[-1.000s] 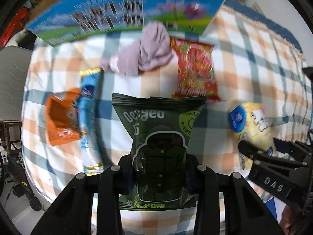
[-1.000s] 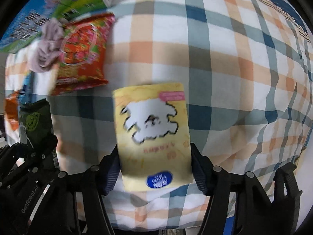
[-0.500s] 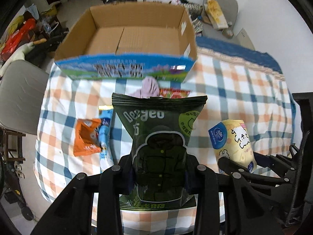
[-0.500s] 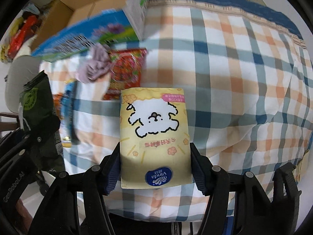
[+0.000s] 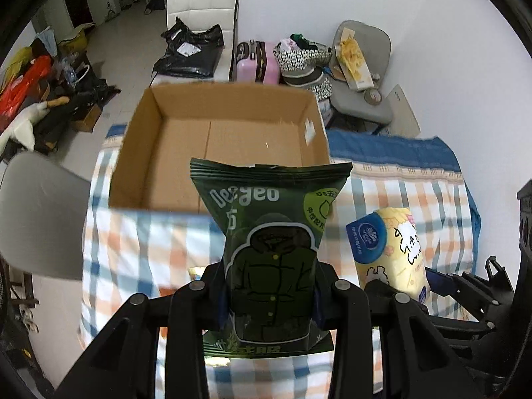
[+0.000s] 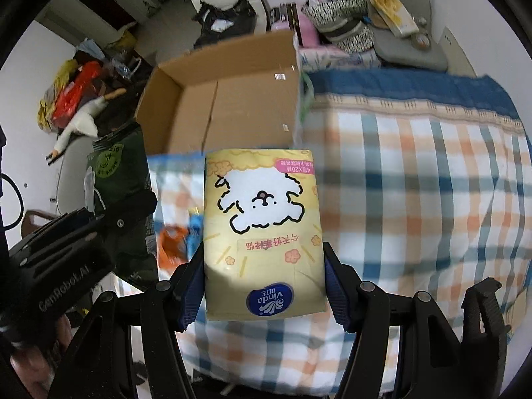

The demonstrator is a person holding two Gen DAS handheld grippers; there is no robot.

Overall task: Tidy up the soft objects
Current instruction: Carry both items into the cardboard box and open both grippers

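Note:
My left gripper is shut on a dark green snack bag, held up in the air over the checked cloth. My right gripper is shut on a yellow tissue pack with a white cartoon dog, also lifted. An open cardboard box stands at the far end of the table, brown and bare inside. In the left wrist view the tissue pack hangs at the right. In the right wrist view the green bag and the left gripper's body show at the left.
An orange packet and a blue packet lie on the checked cloth below. Behind the box are a white chair, a pink suitcase, bags and a grey chair. A grey chair back stands left of the table.
Both grippers have risen well above the table with their packs still held. The view has tipped up, so the box's inside and the room behind now show; the items on the cloth have dropped from sight.

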